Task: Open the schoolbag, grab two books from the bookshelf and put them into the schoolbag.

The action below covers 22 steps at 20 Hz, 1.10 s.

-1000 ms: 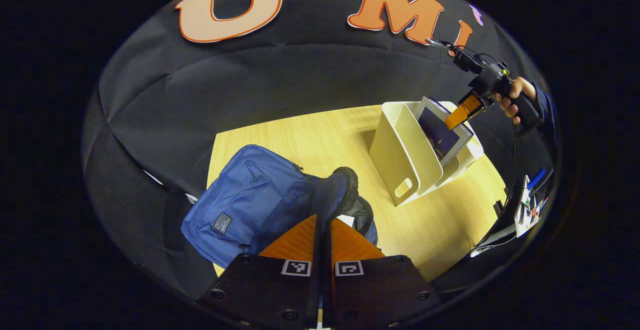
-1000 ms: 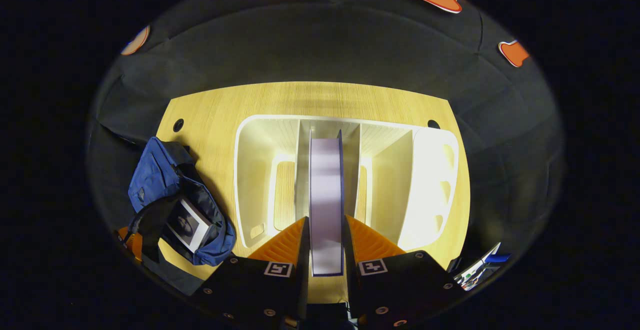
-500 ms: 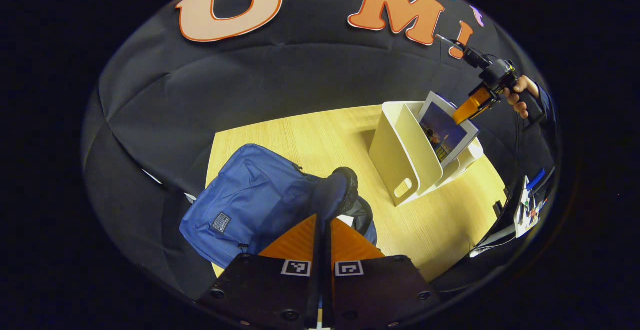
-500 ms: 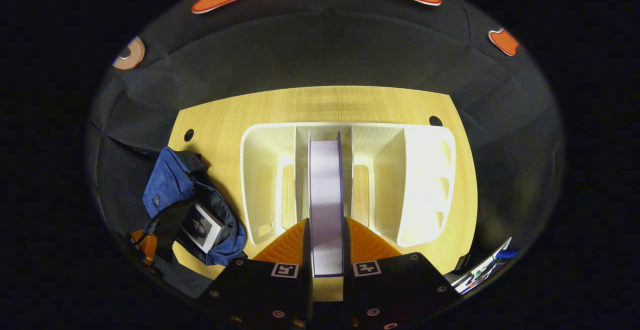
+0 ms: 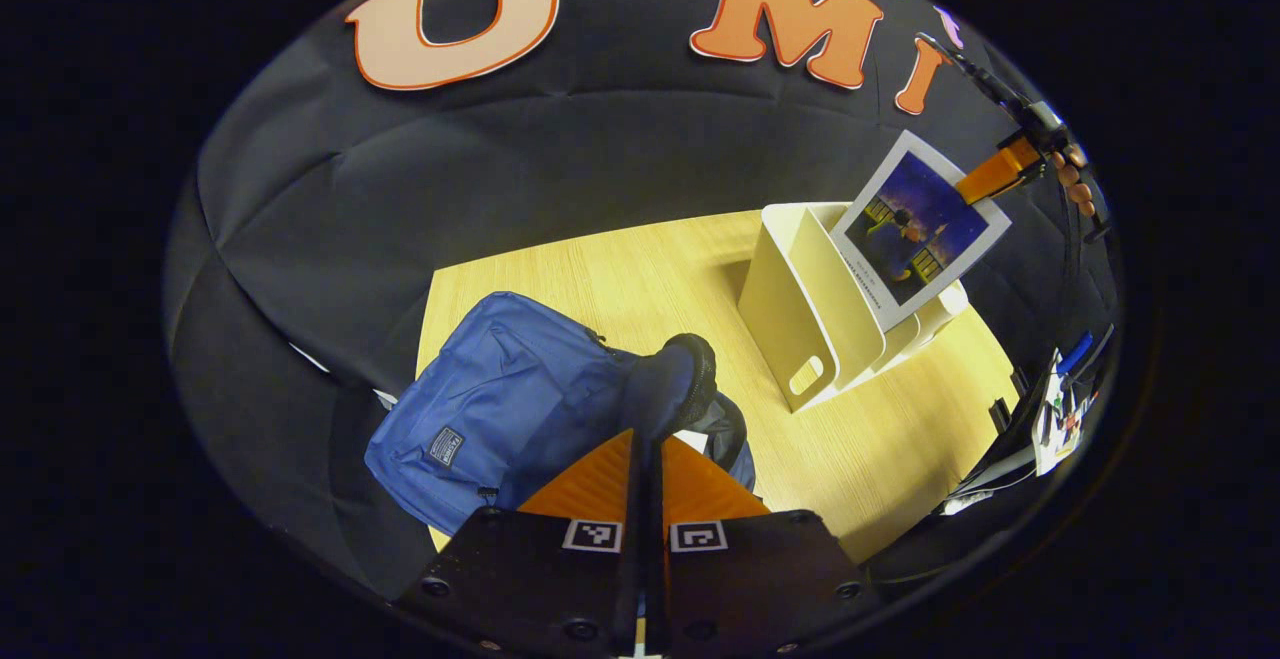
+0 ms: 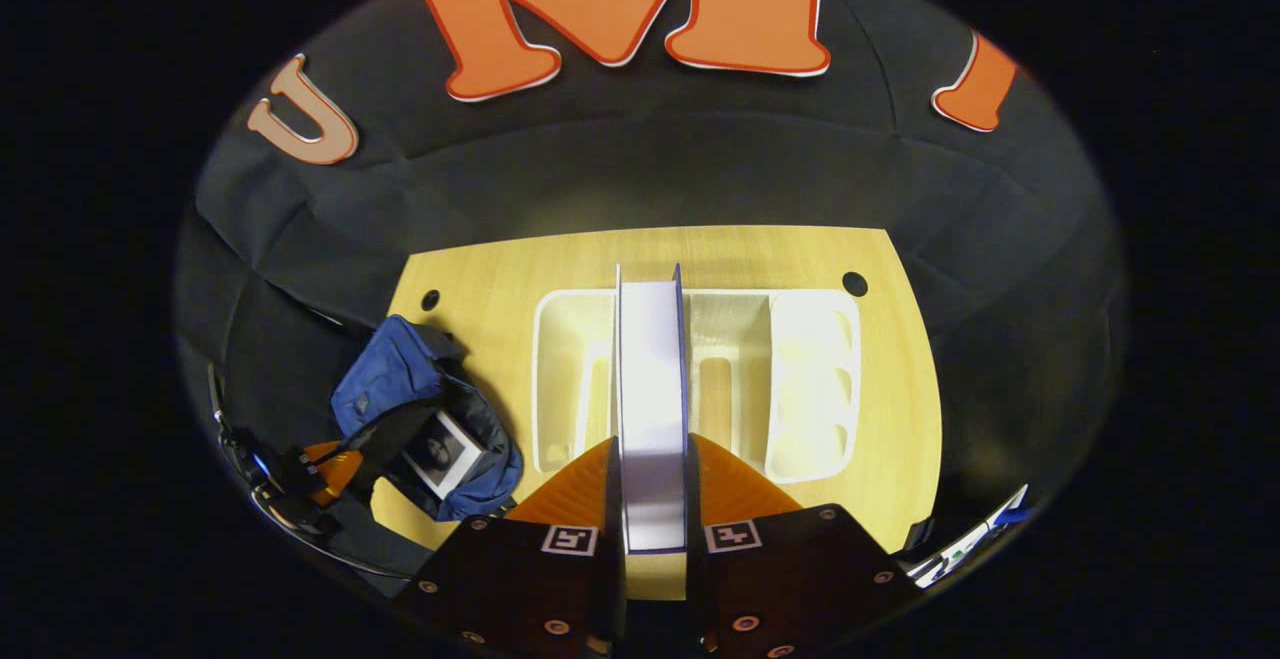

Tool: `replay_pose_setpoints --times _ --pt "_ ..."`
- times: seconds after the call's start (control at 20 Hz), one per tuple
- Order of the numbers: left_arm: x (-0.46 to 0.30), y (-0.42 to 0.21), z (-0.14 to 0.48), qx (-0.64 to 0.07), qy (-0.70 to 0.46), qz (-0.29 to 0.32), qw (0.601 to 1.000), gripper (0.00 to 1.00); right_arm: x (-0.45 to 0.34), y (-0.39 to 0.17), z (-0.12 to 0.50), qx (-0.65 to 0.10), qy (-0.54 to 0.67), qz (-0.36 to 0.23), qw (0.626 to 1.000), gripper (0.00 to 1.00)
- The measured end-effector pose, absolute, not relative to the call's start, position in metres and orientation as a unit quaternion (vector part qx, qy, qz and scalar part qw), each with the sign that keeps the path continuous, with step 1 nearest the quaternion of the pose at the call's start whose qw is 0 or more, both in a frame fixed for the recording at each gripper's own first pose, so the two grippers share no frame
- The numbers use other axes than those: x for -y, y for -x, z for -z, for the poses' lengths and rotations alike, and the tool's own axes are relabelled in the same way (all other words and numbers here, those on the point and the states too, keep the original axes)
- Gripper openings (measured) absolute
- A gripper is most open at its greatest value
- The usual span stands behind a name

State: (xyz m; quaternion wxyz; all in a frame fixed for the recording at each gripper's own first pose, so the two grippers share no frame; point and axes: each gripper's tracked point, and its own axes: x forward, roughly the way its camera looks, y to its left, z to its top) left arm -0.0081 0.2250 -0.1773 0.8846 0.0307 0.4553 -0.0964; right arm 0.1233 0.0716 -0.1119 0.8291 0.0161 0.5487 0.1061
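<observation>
Left gripper (image 5: pixel 647 444) pinches the blue schoolbag (image 5: pixel 500 409) flap, holding it open; first book (image 6: pixel 440 454) inside. Right gripper (image 6: pixel 652 459) clamps second book (image 6: pixel 650 379), lifted above white bookshelf (image 6: pixel 810 379). Next: carry over to bag opening.

L claw (image 5: pixel 648 439) clamped, R claw (image 6: pixel 650 459) clamped.

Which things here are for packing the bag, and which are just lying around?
For the job:
- bag, held open by the left gripper
- book in the right gripper
- book in the bag
- shelf

Lying about:
- pens and clutter at the table edge
</observation>
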Motion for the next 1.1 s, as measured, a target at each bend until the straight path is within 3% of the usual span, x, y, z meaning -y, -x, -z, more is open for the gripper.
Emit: replay_pose_setpoints --times 0.5,1.1 --pt "-0.223 0.005 0.172 -0.454 -0.038 0.094 0.885 0.04 -0.049 -0.105 0.07 -0.508 -0.074 -0.115 0.851 0.24" --pt "-0.225 0.006 0.166 -0.453 -0.028 0.074 0.888 0.04 -0.119 -0.064 0.082 -0.514 -0.171 -0.24 0.806 0.24"
